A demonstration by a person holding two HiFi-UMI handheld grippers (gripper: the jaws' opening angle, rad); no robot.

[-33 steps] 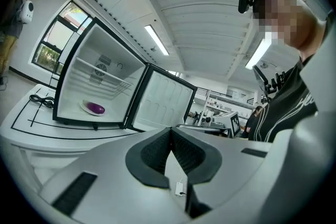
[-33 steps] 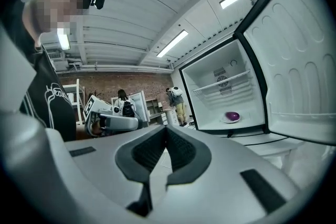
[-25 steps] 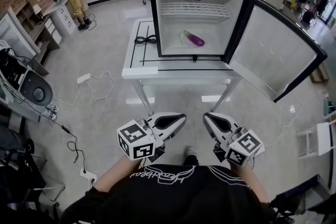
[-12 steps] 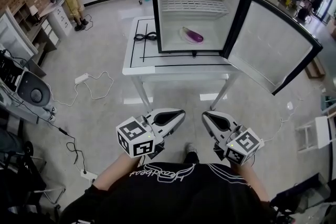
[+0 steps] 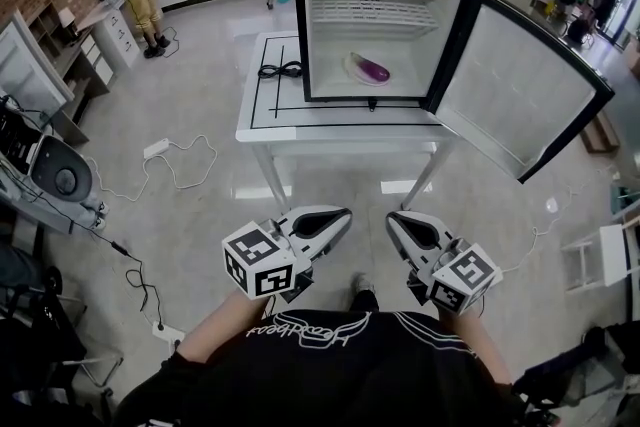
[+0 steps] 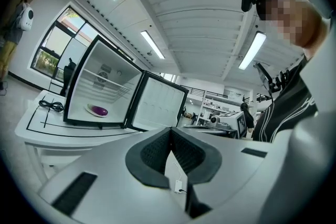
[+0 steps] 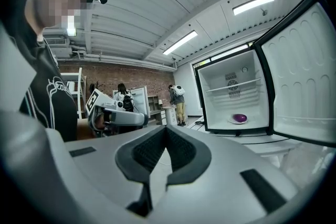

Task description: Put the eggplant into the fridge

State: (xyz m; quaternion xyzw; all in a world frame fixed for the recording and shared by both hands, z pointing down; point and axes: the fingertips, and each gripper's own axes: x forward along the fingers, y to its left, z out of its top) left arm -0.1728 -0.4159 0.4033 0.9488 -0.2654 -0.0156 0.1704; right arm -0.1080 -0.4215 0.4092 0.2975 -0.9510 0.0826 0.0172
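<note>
The purple eggplant (image 5: 373, 69) lies on a white plate (image 5: 357, 72) on the floor of the small fridge (image 5: 300, 15), whose door (image 5: 520, 95) stands wide open to the right. The fridge sits on a white table (image 5: 262, 120). Both grippers hang close to the person's body, well short of the table. My left gripper (image 5: 340, 220) is shut and empty, as is my right gripper (image 5: 398, 223). The left gripper view has the eggplant (image 6: 99, 110) far off beyond the closed left gripper (image 6: 169, 131). In the right gripper view, the eggplant (image 7: 240, 118) lies far past the closed right gripper (image 7: 165, 131).
A coiled black cable (image 5: 280, 70) lies on the table's left part. A power strip with cords (image 5: 160, 150) trails over the floor at left, near a grey machine (image 5: 60, 177). A white chair (image 5: 600, 265) stands at right. People stand behind the fridge and at far left.
The head view has shifted slightly. Both grippers stay shut near the body, and the eggplant lies still in the fridge.
</note>
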